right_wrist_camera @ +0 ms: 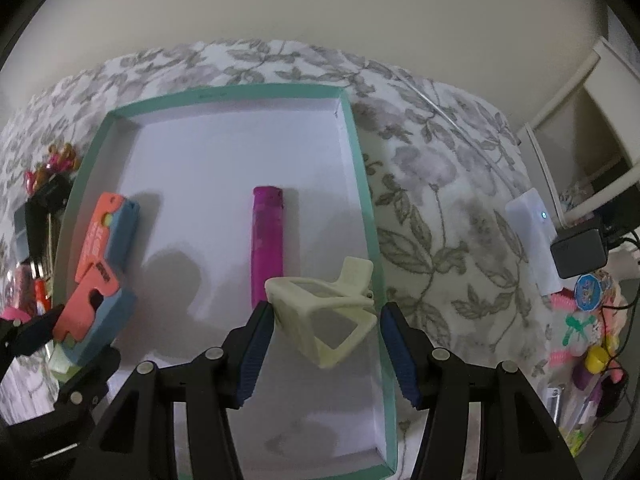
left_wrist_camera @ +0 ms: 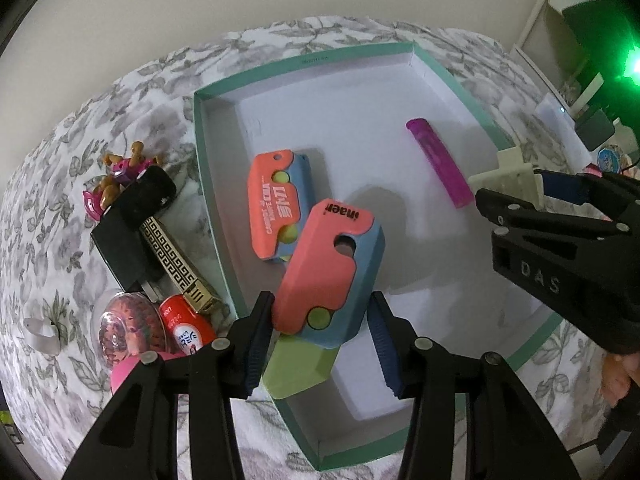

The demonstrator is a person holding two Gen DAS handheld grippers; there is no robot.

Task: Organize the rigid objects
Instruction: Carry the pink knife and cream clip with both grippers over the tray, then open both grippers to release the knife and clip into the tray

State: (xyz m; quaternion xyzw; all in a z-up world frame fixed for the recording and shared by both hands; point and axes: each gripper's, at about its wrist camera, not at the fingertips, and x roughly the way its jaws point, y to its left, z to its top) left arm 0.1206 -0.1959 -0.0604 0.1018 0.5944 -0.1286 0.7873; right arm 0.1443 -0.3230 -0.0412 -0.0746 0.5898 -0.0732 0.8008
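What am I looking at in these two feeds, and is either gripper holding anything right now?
No robot here: a person holds a two-finger gripper in each hand, with a fisheye camera on each looking along its fingers.

The first feed is the left gripper. It stands open around a coral-and-blue toy over the teal-rimmed box; whether the fingers touch it is unclear.

The second feed is the right gripper, open, with a cream plastic clip between its fingers.

In the box lie a second coral-and-blue toy and a magenta stick. More small items sit outside on the floral cloth.
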